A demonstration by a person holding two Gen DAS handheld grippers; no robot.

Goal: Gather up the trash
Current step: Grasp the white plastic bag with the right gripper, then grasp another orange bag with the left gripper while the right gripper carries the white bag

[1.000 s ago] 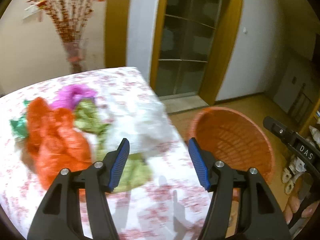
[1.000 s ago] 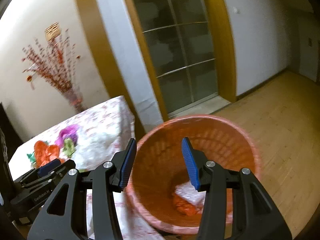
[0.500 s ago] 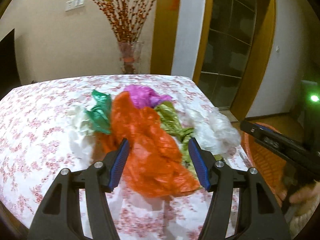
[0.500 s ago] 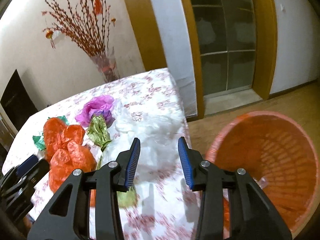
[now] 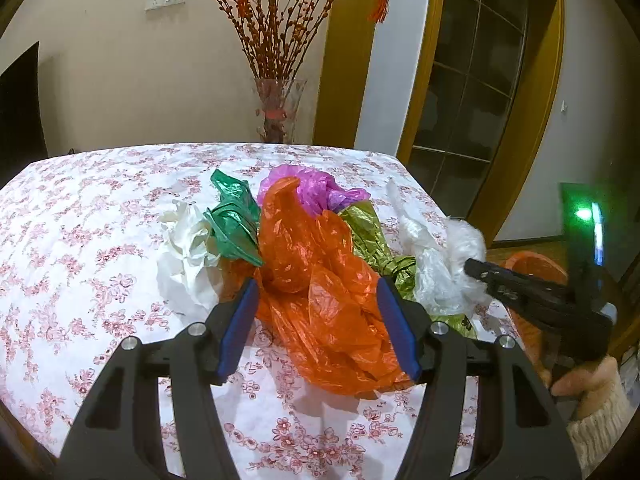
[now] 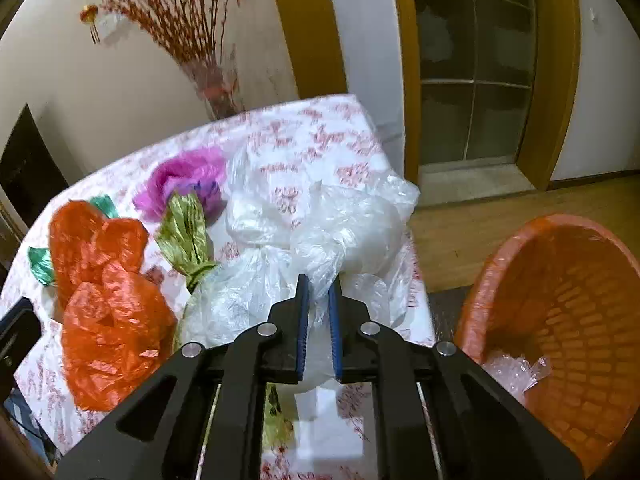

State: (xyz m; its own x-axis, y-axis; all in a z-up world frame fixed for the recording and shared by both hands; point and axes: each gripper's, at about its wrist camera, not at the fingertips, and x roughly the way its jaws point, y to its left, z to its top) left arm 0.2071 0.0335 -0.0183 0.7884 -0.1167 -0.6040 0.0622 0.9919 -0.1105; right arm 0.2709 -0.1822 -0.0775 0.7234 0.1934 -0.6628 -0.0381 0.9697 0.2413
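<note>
Several crumpled plastic bags lie in a heap on the tabletop (image 5: 80, 216), which is covered by a white cloth with small pink flowers. My left gripper (image 5: 318, 328) hovers over the near side of the heap, its jaws wide apart, with the orange bag (image 5: 320, 280) between and just beyond the blue pads (image 5: 236, 332). I cannot tell whether the pads touch it. To the left of the orange bag sit a green bag (image 5: 234, 220) and a white bag (image 5: 188, 248). Behind it is a purple bag (image 5: 308, 188), and to its right an olive bag (image 5: 372, 236).

My right gripper (image 6: 318, 320) is at the right end of the heap, near the tabletop's edge. Its jaws are nearly together, clamped on a fold of the clear bag (image 6: 320, 232), which bulges up ahead of the pads. In the left view this gripper shows from the side, its tip buried in the clear plastic, with the person's hand (image 5: 588, 384) in a knitted sleeve on the handle.

An orange basket (image 6: 568, 320) stands on the wooden floor just beside the tabletop, to the right. Some clear plastic already lies at its bottom. A glass vase (image 5: 278, 110) of red-berried branches stands behind the tabletop against the wall.
</note>
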